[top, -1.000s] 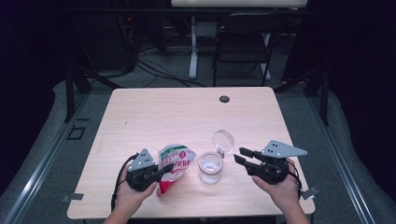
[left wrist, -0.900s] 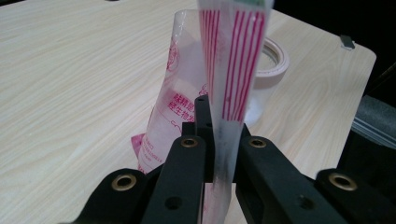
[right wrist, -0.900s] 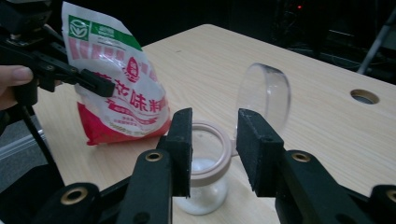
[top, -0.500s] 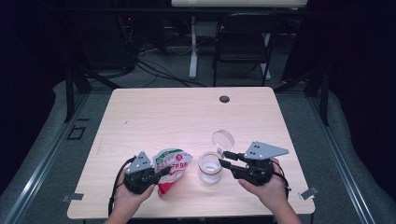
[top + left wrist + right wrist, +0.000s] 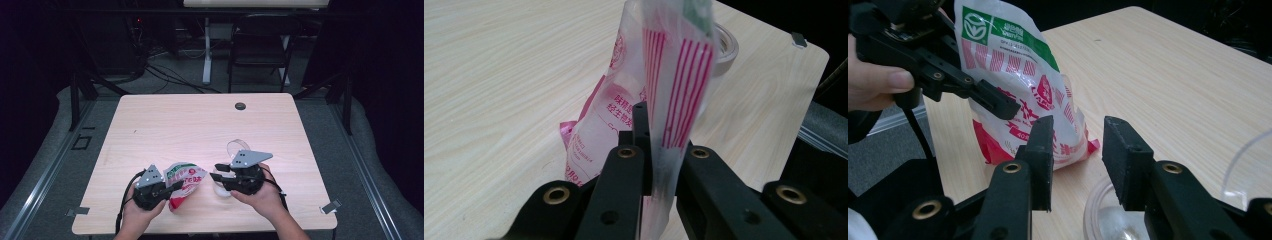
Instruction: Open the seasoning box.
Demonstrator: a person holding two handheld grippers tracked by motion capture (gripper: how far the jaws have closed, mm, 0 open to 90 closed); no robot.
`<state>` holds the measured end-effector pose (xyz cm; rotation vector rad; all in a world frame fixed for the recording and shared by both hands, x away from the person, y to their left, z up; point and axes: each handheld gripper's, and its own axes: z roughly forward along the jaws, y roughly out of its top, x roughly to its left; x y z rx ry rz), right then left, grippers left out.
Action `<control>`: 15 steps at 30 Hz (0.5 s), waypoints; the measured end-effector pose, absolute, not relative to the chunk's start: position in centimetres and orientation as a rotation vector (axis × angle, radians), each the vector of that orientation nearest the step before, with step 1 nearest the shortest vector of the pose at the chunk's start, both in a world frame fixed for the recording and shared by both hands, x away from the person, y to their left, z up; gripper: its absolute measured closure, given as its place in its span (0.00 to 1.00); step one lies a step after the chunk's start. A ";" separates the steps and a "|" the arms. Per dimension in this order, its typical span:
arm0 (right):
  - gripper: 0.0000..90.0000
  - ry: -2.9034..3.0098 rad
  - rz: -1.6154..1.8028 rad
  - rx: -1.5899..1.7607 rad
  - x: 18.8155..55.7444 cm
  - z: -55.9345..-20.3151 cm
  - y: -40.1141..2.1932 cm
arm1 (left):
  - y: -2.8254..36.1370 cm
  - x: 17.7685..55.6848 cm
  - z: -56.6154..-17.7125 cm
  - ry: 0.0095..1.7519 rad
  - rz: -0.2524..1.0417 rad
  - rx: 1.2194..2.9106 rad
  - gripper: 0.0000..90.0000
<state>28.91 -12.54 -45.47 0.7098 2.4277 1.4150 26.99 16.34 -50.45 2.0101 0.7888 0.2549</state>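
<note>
The bag [image 5: 186, 181], a red, white and green printed plastic pouch, stands near the front edge of the wooden table [image 5: 200, 125], left of centre, its bottom resting on the tabletop and its top leaning toward the person. In the left gripper view it rises straight up out of the jaws, red stripes running down one side and red print down the other. The left gripper [image 5: 161, 189] is clamped tight on the bag's edge, its black jaws pinching the thin plastic flat between them; the person's left hand [image 5: 137, 212] holds that gripper at the near left.

Just right of the bag, the right gripper [image 5: 220, 172] points left toward it, held in the right hand [image 5: 262, 197] with its grey plate on top. Its jaws stand apart with nothing pressed between them, and they have just been opening a little; in the right gripper view the bag's lower corner shows through the gap, beyond the fingertips and not touching them.

Beneath and just ahead of that gripper sits a small clear jar [image 5: 1115, 215], mouth up. It seems to lie right under the jaws, though the glass is hard to trace. Farther back, behind the right gripper, a clear round lid [image 5: 238, 148] lies on the table. A small dark round grommet [image 5: 240, 106] sits near the far edge.
</note>
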 end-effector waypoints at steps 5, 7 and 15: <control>0.72 2.451 1.412 0.720 29.9 -46.4 -11.4 | 16.2 26.9 -50.6 0.786 0.248 2.002 1.00; 0.72 2.461 1.402 0.719 30.1 -46.6 -11.0 | 16.2 27.0 -50.6 0.786 0.245 2.000 1.00; 0.74 2.503 1.395 0.696 30.8 -47.3 -9.6 | 16.3 26.9 -50.8 0.793 0.235 1.991 1.00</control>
